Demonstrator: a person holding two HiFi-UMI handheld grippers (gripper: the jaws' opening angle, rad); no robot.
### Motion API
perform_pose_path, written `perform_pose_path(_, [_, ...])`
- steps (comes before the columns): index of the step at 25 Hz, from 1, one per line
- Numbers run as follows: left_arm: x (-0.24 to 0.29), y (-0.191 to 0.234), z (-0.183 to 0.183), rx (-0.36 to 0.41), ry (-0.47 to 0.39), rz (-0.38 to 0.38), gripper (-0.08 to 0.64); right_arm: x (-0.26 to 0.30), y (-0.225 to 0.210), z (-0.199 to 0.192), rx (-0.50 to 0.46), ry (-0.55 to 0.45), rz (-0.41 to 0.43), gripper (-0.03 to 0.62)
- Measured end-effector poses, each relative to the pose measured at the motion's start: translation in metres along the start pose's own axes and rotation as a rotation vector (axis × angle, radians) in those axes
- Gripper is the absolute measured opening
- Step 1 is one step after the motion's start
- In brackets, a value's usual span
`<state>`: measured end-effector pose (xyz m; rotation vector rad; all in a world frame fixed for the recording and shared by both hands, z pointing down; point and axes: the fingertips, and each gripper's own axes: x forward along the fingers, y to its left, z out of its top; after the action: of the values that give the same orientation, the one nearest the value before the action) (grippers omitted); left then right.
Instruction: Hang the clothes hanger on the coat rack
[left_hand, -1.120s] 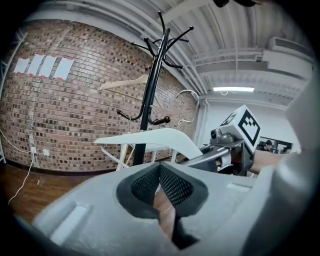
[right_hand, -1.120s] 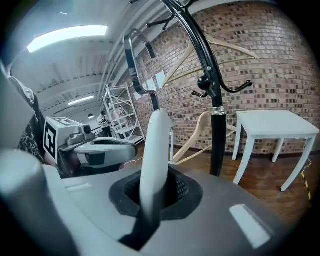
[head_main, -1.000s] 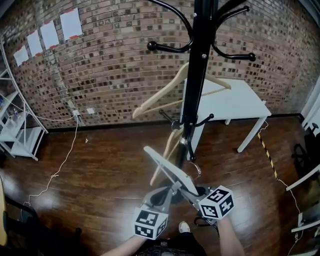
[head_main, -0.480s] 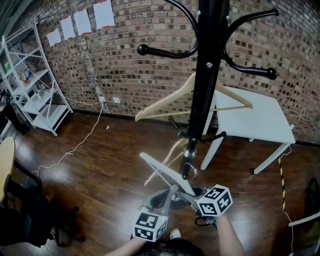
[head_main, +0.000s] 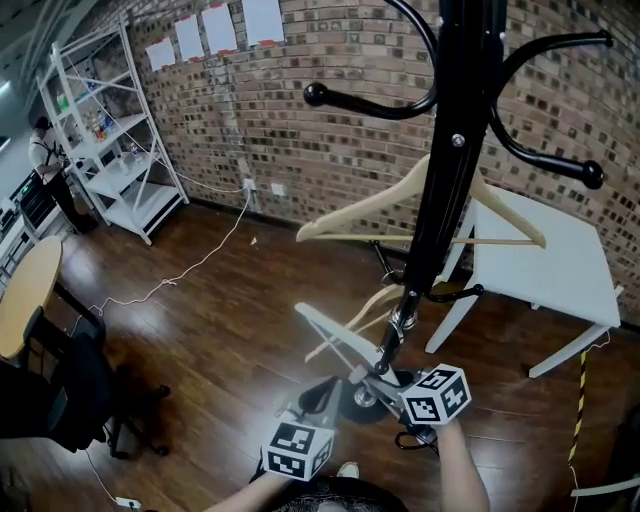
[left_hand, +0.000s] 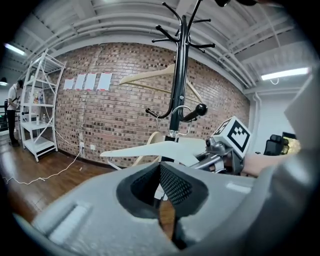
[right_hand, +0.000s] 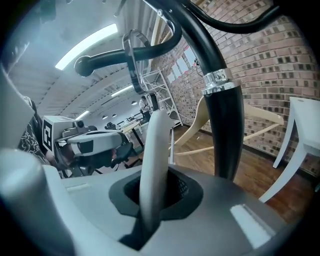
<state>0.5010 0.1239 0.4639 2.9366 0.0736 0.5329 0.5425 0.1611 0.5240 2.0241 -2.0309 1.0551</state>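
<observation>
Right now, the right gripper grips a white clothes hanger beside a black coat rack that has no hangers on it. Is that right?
No. The black coat rack is not bare: the head view shows a wooden hanger on it and a second wooden hanger lower down. The right gripper does grip the white clothes hanger beside it.

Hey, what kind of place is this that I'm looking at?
Probably an office or lab-style workspace: a bare brick wall with paper sheets on it, white metal shelving stocked with items, and a plain white table behind the coat rack.
</observation>
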Motion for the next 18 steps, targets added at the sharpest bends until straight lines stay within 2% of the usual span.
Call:
perform_pose_path(6, [0.006,-0.005,-0.004,0.003,0.011,0.015,0.003,-0.001,-0.003,-0.004,-0.024,0.014,0.02,0.018])
perform_pose_path(9, [0.007,-0.007,-0.004,0.002,0.012,0.018,0.003,0.0,-0.007,-0.01,-0.059,0.042,-0.003,0.025])
perform_pose_path(10, [0.007,-0.008,-0.004,0.002,0.012,0.018,0.003,0.0,-0.009,-0.011,-0.074,0.047,-0.02,0.033])
perform_pose_path(12, [0.009,-0.01,-0.004,0.003,0.013,0.017,0.003,-0.002,-0.014,-0.009,-0.086,0.026,-0.049,0.137])
perform_pose_path(18, [0.009,-0.015,-0.008,0.008,0.027,0.018,0.003,-0.017,-0.027,0.012,-0.09,-0.078,-0.126,0.15])
